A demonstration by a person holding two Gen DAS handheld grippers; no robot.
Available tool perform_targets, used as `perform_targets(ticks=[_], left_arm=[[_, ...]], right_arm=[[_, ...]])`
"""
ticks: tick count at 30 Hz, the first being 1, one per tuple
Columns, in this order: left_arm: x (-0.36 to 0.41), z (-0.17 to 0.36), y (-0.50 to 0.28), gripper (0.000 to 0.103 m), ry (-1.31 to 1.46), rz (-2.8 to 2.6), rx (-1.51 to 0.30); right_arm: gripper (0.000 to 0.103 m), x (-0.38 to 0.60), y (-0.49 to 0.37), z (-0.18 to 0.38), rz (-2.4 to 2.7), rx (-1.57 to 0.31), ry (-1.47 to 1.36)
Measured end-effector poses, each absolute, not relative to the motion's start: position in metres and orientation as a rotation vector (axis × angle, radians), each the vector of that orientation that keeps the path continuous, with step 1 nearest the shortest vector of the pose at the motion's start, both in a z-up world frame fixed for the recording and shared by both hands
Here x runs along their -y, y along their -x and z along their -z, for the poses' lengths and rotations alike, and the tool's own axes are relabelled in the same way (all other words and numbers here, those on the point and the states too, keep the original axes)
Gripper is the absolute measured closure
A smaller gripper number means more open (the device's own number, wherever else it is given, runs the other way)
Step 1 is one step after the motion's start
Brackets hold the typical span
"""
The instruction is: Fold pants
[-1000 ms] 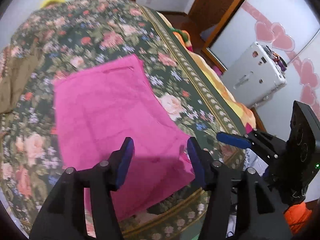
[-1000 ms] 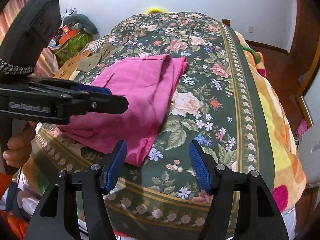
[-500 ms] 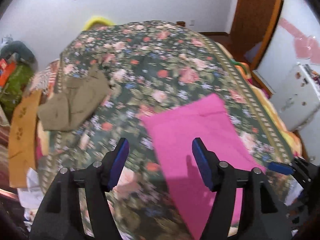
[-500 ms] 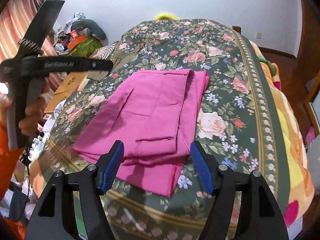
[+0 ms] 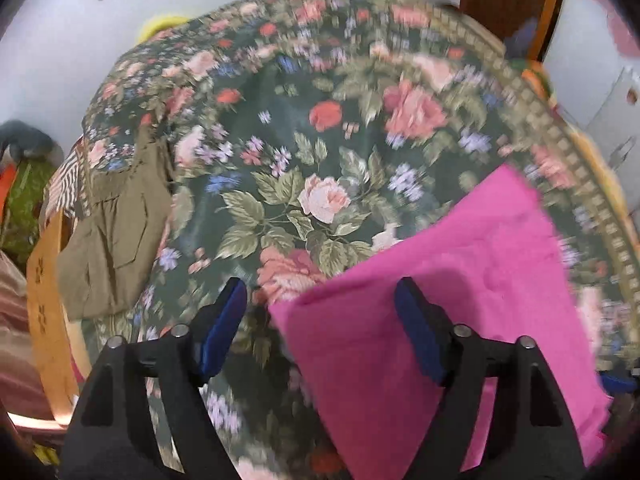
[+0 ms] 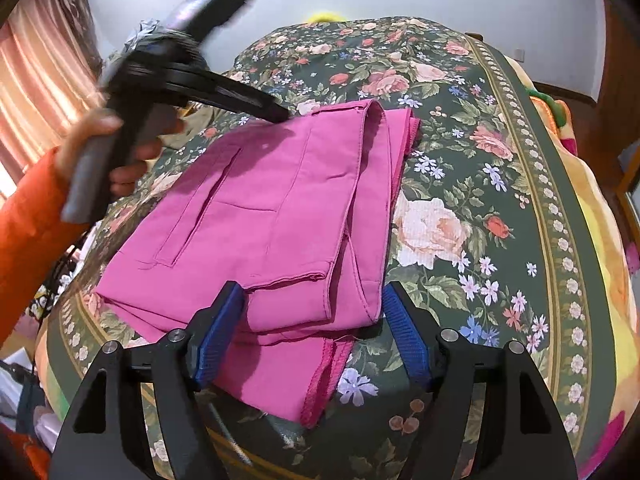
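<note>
The pink pants [image 6: 260, 216] lie folded into a flat stack on the flowered bedspread [image 6: 460, 128], near the bed's front edge. My right gripper [image 6: 312, 312] is open and empty, its blue pads either side of the stack's near end. The pants also show in the left wrist view [image 5: 440, 300], at lower right. My left gripper [image 5: 320, 320] is open and empty above the stack's far left corner. The right wrist view shows the left gripper's body [image 6: 168, 72] held over the stack's far left edge.
Olive-brown pants [image 5: 116, 232] lie at the bed's left edge, by a tan cardboard box [image 5: 44, 300]. A white appliance [image 5: 612, 112] and a wooden door [image 5: 508, 4] stand right of the bed. Pink curtains [image 6: 44, 72] hang at left.
My left gripper has swung left and away from the near edge to the stack's far left side. My right gripper has moved left and forward, so its pads now flank the stack's near end.
</note>
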State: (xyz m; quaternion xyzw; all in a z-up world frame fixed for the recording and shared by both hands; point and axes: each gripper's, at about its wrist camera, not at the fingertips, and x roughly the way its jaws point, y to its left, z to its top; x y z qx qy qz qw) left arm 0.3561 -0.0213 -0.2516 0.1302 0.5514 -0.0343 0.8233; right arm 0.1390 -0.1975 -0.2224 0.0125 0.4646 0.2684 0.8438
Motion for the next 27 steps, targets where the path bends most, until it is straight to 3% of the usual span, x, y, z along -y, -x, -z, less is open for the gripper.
perform_targets(ticks=[4,11,20,27], left_arm=[[0.014,0.271,-0.357,0.011,-0.379,0.065,-1.158],[-0.024,0.267,-0.333,0.01,-0.427,0.062,-1.181],[-0.083,0.248,-0.26,0.01,-0.18,0.035,-1.219],[-0.081,0.234,-0.2,0.01,-0.111,0.03,-1.201]], right_arm=[[0.035,0.196,-0.145,0.221,-0.56,-0.977,0.046],[0.035,0.207,-0.164,0.225,-0.525,-0.979,0.077],[0.035,0.213,-0.178,0.202,-0.46,-0.963,0.107],[0.033,0.212,-0.152,0.181,-0.498,-0.916,0.06]])
